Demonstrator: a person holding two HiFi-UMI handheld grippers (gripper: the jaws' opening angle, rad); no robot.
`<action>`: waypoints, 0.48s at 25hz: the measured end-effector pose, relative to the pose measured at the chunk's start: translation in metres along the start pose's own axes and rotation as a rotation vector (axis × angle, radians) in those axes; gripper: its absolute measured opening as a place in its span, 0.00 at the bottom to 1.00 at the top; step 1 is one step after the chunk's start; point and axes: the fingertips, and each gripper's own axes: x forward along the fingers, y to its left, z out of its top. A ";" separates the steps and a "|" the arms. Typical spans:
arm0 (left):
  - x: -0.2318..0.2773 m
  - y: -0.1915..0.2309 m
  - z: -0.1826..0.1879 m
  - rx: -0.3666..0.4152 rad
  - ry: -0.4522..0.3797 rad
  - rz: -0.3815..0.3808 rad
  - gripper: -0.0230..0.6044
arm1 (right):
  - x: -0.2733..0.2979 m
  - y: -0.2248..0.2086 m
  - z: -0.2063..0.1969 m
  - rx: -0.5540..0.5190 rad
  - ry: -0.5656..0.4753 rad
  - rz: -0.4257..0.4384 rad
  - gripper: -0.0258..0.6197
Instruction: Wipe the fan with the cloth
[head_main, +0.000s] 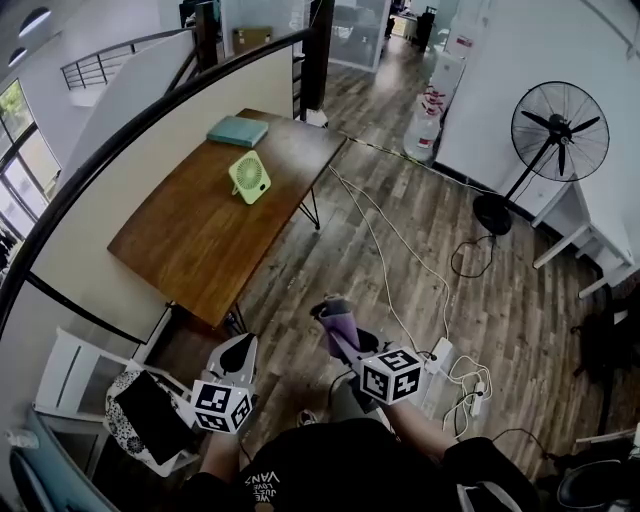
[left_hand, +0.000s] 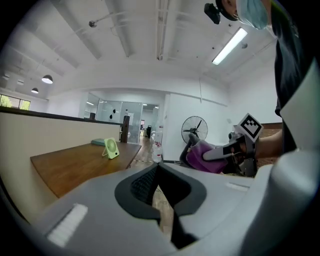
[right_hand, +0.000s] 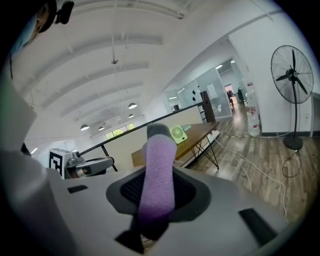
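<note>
A small green desk fan (head_main: 249, 176) stands upright on the brown wooden table (head_main: 190, 250), far ahead of both grippers; it also shows in the left gripper view as the green fan (left_hand: 110, 148) and in the right gripper view as the green fan (right_hand: 177, 134). My right gripper (head_main: 335, 318) is shut on a folded purple cloth (head_main: 338, 322), which sticks up between its jaws as the purple cloth (right_hand: 157, 175). My left gripper (head_main: 238, 357) is shut with nothing in it, low and near the table's front corner.
A teal book (head_main: 238, 131) lies at the table's far end. A black pedestal fan (head_main: 556, 135) stands at the right by the wall. White cables and a power strip (head_main: 440, 354) trail over the wooden floor. A white chair (head_main: 80, 375) with a dark tablet sits at lower left.
</note>
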 end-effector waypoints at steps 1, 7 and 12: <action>0.002 0.001 -0.002 -0.016 0.001 0.004 0.05 | 0.001 -0.002 -0.001 0.001 0.009 0.001 0.19; 0.019 0.012 -0.009 -0.056 0.012 0.026 0.05 | 0.020 -0.023 0.002 0.014 0.039 0.003 0.19; 0.044 0.035 -0.001 -0.075 0.010 0.079 0.05 | 0.049 -0.041 0.023 -0.003 0.046 0.044 0.19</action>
